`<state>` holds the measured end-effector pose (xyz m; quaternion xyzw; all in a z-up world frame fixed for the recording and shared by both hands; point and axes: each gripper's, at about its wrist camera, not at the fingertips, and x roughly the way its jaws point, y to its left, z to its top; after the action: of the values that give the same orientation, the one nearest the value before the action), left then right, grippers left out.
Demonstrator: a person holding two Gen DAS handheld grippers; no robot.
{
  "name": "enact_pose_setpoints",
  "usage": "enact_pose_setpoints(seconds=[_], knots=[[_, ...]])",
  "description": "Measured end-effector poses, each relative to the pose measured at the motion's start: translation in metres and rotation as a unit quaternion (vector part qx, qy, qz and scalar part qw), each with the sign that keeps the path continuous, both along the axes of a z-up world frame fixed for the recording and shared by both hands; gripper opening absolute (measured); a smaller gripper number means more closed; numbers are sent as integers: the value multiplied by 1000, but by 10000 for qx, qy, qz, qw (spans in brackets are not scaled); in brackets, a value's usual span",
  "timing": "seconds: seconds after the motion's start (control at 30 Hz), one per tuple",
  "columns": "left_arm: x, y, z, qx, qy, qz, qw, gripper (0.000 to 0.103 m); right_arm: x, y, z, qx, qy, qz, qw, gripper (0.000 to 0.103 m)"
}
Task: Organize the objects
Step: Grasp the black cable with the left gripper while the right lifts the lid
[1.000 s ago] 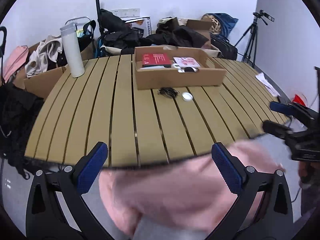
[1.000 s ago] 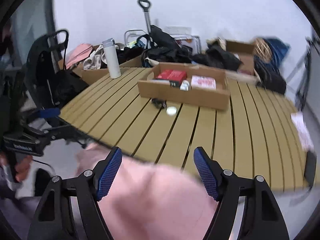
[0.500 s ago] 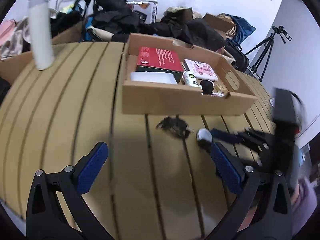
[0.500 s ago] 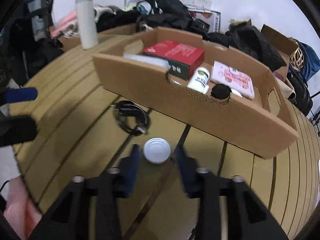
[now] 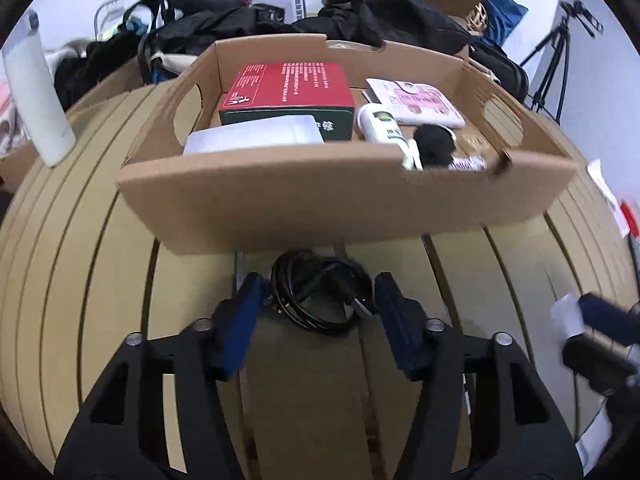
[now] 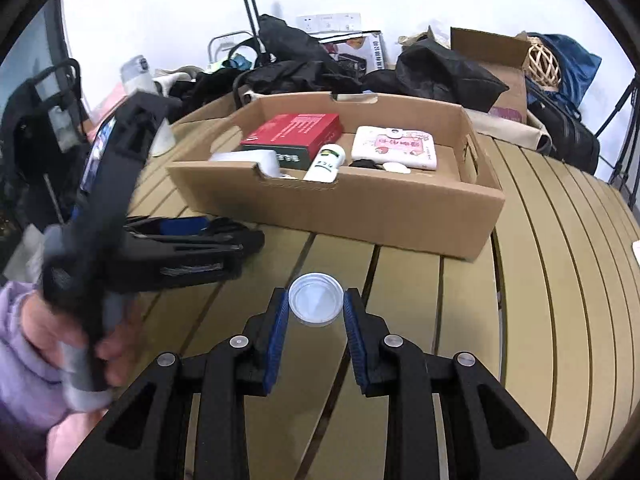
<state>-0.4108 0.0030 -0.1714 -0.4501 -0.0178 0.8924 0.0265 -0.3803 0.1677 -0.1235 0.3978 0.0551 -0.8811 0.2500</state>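
Two grippers: both low over the slatted table [image 6: 560,280], each set around one loose thing in front of the cardboard box [image 5: 320,208].
Left gripper [image 5: 318,304]: its blue pads stand either side of the coiled black cable [image 5: 320,296]; jaws parted, pads close beside the coil, and whether they touch it cannot be told from the left wrist view.
Right gripper [image 6: 316,308]: jaws drawn in around the small round lid [image 6: 316,304], pads just at its edges; contact looks likely but the view does not settle it.
Cable: lies on the table just in front of the box's near wall.
Lid: lies flat on a slat, near the box front, apart from the cable.
Box contents: a red box [image 6: 294,132], a white bottle [image 6: 326,162] lying on its side, a pink pouch [image 6: 394,152], a pale flat case [image 5: 256,140] and a black round thing [image 5: 434,144].
White flask [image 5: 36,96]: upright at the table's far left edge.
Behind the table: dark bags [image 6: 304,68] and a tripod [image 5: 556,60].
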Motion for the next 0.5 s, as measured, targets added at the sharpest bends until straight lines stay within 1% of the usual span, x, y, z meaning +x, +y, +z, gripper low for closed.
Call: enact_pose_setpoints(seconds=[0.07, 0.1, 0.17, 0.2, 0.27, 0.33, 0.43, 0.5], knots=[[12, 3, 0, -69, -70, -81, 9999, 43, 11, -3, 7, 66, 77, 69, 9999, 31], [19, 2, 1, -37, -123, -92, 9999, 43, 17, -4, 11, 106, 135, 80, 9998, 31], [45, -2, 16, 252, -168, -203, 9993, 41, 28, -5, 21, 123, 201, 113, 9997, 31], [61, -5, 31, 427, -114, -287, 9986, 41, 39, -3, 30, 118, 274, 142, 9995, 31], [101, -12, 67, 779, 171, -427, 9959, 41, 57, 2, 42, 167, 348, 234, 9990, 31], [145, -17, 106, 1004, 459, -551, 9924, 41, 82, 7, 53, 266, 462, 261, 9982, 31], [207, -23, 149, 1082, 803, -586, 9891, 41, 136, 22, 72, 262, 554, 231, 9979, 31], [235, -26, 167, 1050, 964, -557, 9882, 41, 167, 30, 81, 190, 607, 194, 9978, 31]])
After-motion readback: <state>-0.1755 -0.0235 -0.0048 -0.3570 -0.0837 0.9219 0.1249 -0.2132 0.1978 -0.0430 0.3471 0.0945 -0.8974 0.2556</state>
